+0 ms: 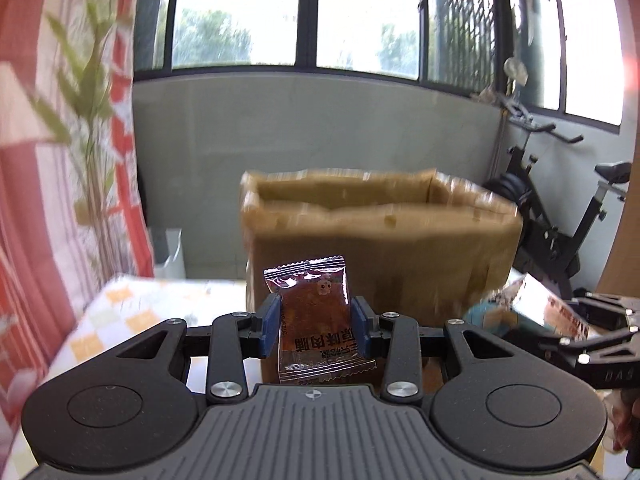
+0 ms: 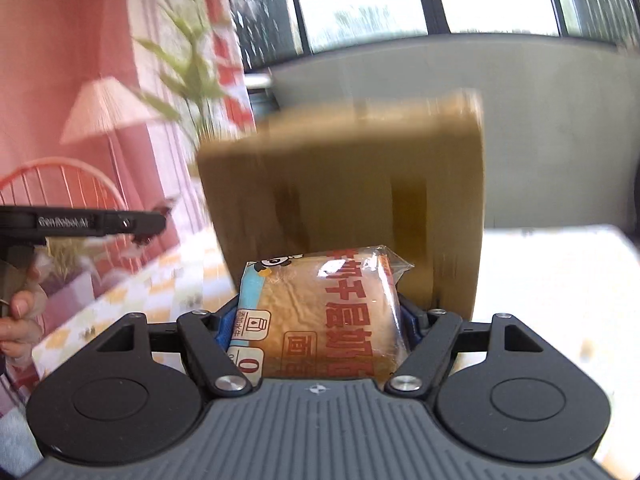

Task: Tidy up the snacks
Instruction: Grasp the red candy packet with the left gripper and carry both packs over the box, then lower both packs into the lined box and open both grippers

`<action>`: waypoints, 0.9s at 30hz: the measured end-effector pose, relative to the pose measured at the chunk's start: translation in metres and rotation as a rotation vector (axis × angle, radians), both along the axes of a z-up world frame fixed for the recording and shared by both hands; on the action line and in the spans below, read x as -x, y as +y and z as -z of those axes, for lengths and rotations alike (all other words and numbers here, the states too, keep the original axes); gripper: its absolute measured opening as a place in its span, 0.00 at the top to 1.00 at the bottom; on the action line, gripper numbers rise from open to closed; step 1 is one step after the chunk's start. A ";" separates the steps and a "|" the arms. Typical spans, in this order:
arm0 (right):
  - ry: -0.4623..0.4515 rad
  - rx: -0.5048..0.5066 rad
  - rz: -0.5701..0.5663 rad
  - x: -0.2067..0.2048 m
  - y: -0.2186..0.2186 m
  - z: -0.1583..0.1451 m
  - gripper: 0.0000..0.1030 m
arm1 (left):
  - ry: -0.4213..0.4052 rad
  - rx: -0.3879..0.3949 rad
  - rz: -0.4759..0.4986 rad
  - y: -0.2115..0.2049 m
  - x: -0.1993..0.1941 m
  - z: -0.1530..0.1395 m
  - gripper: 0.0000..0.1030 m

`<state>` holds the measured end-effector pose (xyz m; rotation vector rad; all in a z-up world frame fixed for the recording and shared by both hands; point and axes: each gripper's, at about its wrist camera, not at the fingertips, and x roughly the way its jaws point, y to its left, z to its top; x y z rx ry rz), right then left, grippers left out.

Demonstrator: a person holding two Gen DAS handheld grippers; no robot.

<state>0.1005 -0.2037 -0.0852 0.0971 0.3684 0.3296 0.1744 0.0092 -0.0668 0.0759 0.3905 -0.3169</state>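
Note:
My left gripper [image 1: 315, 322] is shut on a small brown snack packet [image 1: 316, 312], held upright between its blue pads above the table. Straight ahead stands an open cardboard box [image 1: 380, 240], its top open. My right gripper [image 2: 316, 320] is shut on a wide bread packet [image 2: 320, 312] with red lettering and a blue edge, which fills the space between the pads. The same cardboard box [image 2: 344, 184] rises just beyond it. The right gripper with its bread packet [image 1: 536, 308] shows at the right edge of the left wrist view. The left gripper [image 2: 152, 226] shows side-on in the right wrist view.
The table carries a checked yellow-and-white cloth [image 1: 120, 312]. A tall green plant [image 1: 92, 120] and a red patterned curtain [image 1: 24, 200] stand at the left. An exercise bike [image 1: 560, 216] stands at the right, behind the box. A hand [image 2: 20, 320] grips the left tool.

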 end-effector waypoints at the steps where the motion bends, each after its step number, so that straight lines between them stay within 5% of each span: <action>1: -0.032 -0.006 0.007 -0.006 -0.002 -0.015 0.28 | -0.016 0.010 0.011 -0.003 -0.006 -0.009 0.61; 5: -0.105 -0.051 0.048 -0.036 -0.012 -0.058 0.28 | -0.055 0.035 0.032 -0.017 -0.038 -0.035 0.61; 9: -0.163 0.020 0.103 -0.077 -0.010 -0.080 0.28 | -0.046 0.062 0.042 -0.031 -0.079 -0.046 0.61; 18: -0.031 -0.010 0.102 -0.157 -0.013 -0.069 0.27 | 0.053 0.082 0.001 -0.056 -0.145 -0.034 0.59; 22: 0.006 0.018 0.112 -0.161 -0.011 -0.063 0.23 | 0.111 0.102 -0.037 -0.053 -0.159 -0.024 0.31; 27: -0.031 -0.002 0.095 -0.144 -0.017 -0.065 0.12 | 0.104 0.116 -0.029 -0.036 -0.148 -0.015 0.30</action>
